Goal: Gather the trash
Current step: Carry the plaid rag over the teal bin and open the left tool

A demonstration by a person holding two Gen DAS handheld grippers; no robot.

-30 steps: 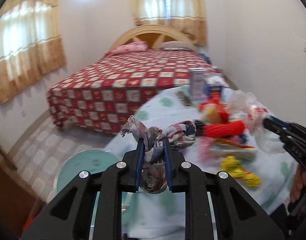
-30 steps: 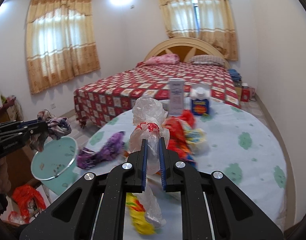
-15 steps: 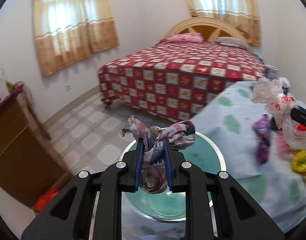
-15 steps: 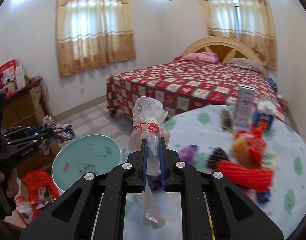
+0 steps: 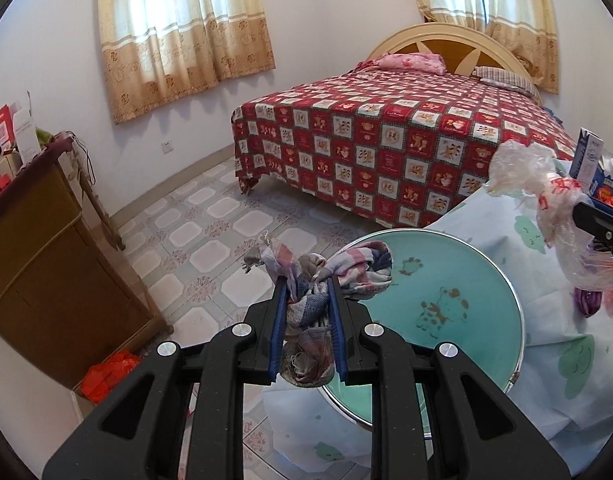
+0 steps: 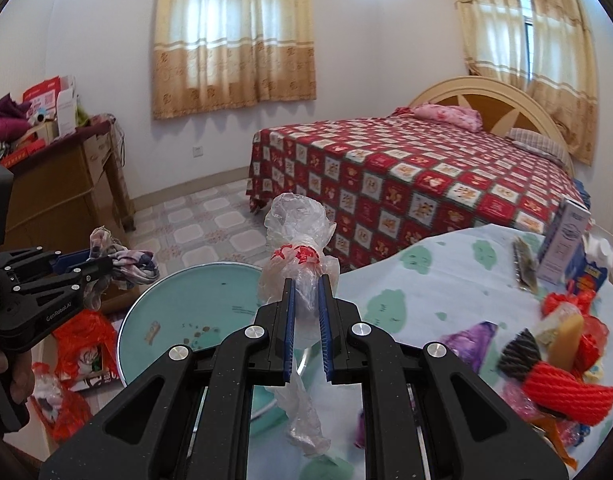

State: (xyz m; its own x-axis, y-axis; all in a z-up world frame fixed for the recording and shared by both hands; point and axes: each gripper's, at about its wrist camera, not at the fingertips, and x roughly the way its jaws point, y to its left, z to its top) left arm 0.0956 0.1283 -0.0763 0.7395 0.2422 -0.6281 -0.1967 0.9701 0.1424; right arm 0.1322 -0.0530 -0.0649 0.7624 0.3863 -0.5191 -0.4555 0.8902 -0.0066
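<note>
My left gripper (image 5: 306, 286) is shut on a crumpled plaid rag (image 5: 334, 268) and holds it over the near rim of a teal bin (image 5: 458, 280) beside the table. It shows in the right wrist view too (image 6: 94, 266), at the left. My right gripper (image 6: 306, 280) is shut on a clear plastic bag with red print (image 6: 296, 232), held above the bin (image 6: 194, 312). That bag also shows at the right of the left wrist view (image 5: 546, 200). More trash lies on the table: a purple wrapper (image 6: 472, 334) and red foam netting (image 6: 566, 396).
A round table with a pale green-patterned cloth (image 6: 438, 280) carries cartons (image 6: 562, 240) at its far side. A bed with a red checked cover (image 5: 386, 136) stands behind. A wooden cabinet (image 5: 38, 240) is at the left, with red bags (image 6: 78, 340) on the tiled floor.
Both grippers have swung left, away from the table and over the teal bin. The rag and the plastic bag stay gripped. The bin now fills more of both views.
</note>
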